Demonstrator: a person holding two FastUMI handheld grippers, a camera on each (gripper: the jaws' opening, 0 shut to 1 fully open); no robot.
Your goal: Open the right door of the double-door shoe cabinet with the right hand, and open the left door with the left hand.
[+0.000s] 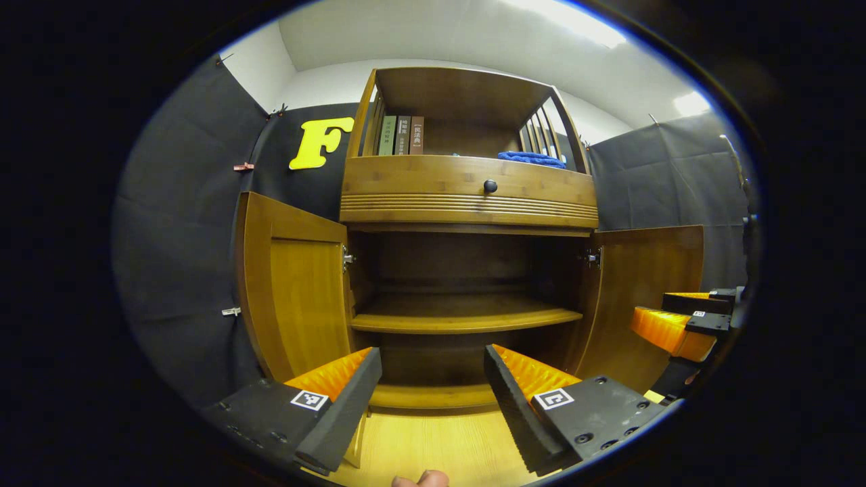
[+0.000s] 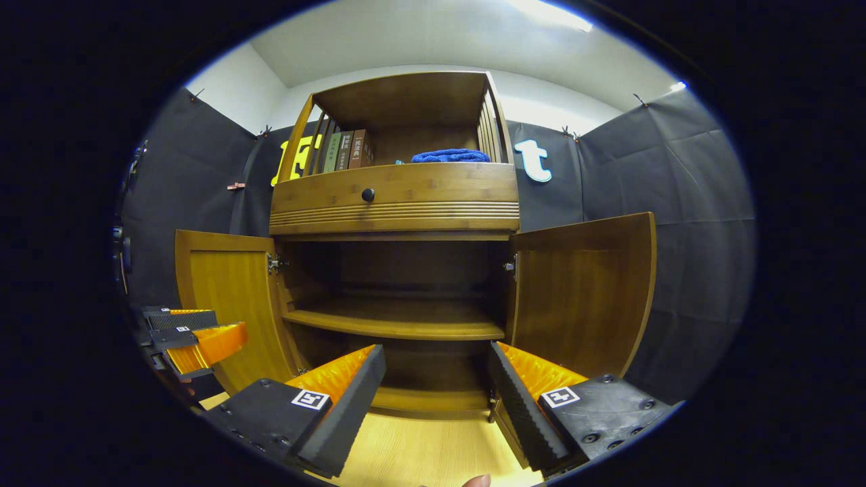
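Observation:
The wooden shoe cabinet (image 1: 467,196) stands ahead with both lower doors swung wide. Its left door (image 1: 294,308) and right door (image 1: 643,297) hang outward, and the inner shelf (image 1: 467,314) is bare. My left gripper (image 1: 433,385) is open in front of the cabinet's middle, holding nothing. My right gripper (image 2: 436,385) is also open and empty, facing the same opening, with the left door (image 2: 230,297) and right door (image 2: 585,291) on either side. The right gripper (image 1: 683,321) appears at the right edge of the left gripper view, and the left gripper (image 2: 193,335) at the left edge of the right gripper view.
A drawer with a dark knob (image 1: 490,186) sits above the doors. The top shelf holds three books (image 1: 402,135) and a folded blue cloth (image 1: 531,159). Light wooden floor (image 1: 433,446) lies in front. A fingertip (image 1: 419,479) shows at the bottom edge.

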